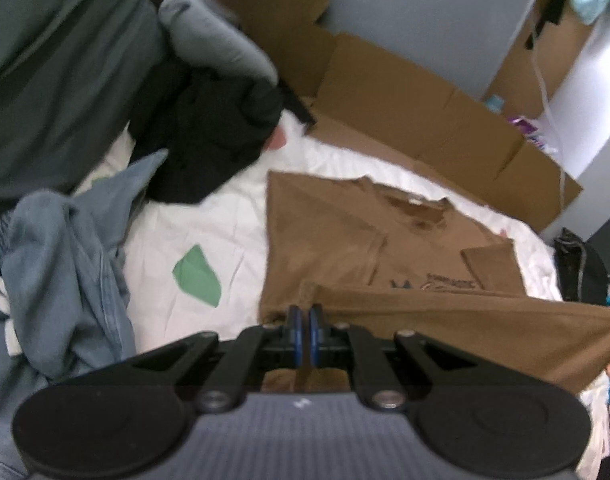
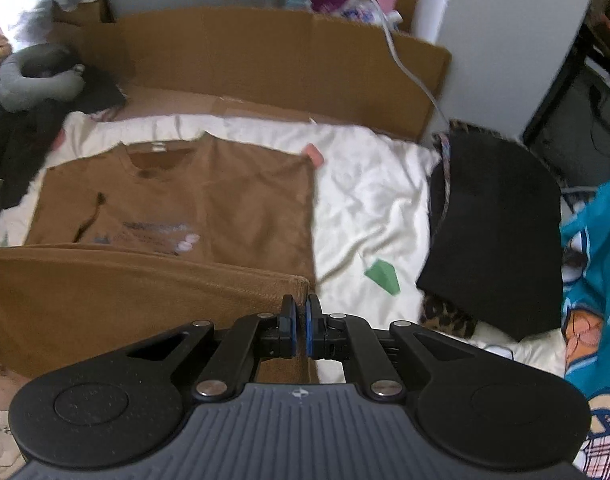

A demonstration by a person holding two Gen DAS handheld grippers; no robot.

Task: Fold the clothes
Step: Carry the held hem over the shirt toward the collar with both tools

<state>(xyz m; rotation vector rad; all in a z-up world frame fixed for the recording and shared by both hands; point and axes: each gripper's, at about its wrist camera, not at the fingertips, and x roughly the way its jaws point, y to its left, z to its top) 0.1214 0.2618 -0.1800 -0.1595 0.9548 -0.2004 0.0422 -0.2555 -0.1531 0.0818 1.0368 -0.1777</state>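
Note:
A brown T-shirt [image 1: 345,232] lies on the white bed sheet [image 1: 209,216], collar toward the far side, print facing up. Its bottom hem [image 1: 445,312] is lifted off the bed and stretched between both grippers. My left gripper [image 1: 304,312] is shut on the hem's left corner. My right gripper [image 2: 299,304] is shut on the hem's right corner [image 2: 293,284]. The shirt [image 2: 209,196] shows in the right wrist view with the raised hem [image 2: 125,272] in front of the print.
Blue-grey clothes [image 1: 61,272] and a dark garment [image 1: 213,136] lie at the left. A folded black garment [image 2: 497,232] lies on the right. Cardboard [image 2: 265,60] lines the far edge. A green patch [image 2: 383,276] marks the sheet [image 2: 365,200].

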